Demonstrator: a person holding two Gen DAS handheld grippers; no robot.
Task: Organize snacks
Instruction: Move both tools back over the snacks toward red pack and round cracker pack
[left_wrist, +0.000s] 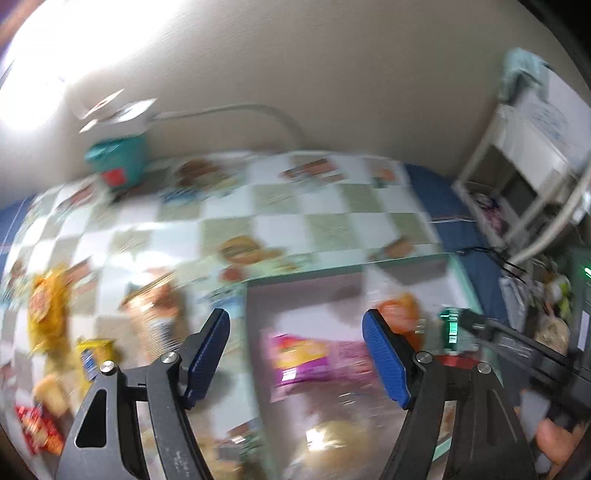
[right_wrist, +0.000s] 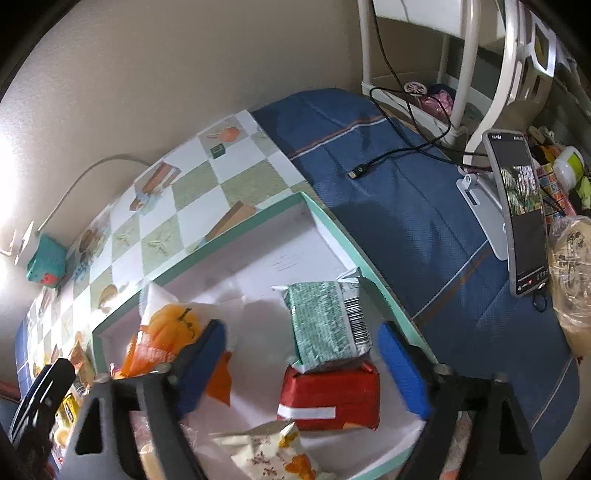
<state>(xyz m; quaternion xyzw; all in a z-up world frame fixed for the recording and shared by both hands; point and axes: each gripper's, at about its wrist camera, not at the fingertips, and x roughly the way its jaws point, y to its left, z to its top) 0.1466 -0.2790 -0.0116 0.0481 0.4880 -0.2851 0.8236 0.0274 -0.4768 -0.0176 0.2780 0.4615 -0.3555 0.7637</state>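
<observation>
Snacks lie partly inside a shallow white box with a mint-green rim (right_wrist: 334, 225): a green foil packet (right_wrist: 327, 325) rests on a red wrapped block (right_wrist: 328, 397), an orange pumpkin-print bag (right_wrist: 166, 338) sits at the box's left, and a blurred pink packet (left_wrist: 306, 354) lies inside too. A yellow crisp bag (left_wrist: 48, 310) lies outside on the checked worktop (left_wrist: 280, 218). Both tools hover over the box, left tool (left_wrist: 295, 354) and right tool (right_wrist: 303, 373) each spread apart, gripping nothing. A phone on a white stand (right_wrist: 517, 210) stands on the blue cloth.
</observation>
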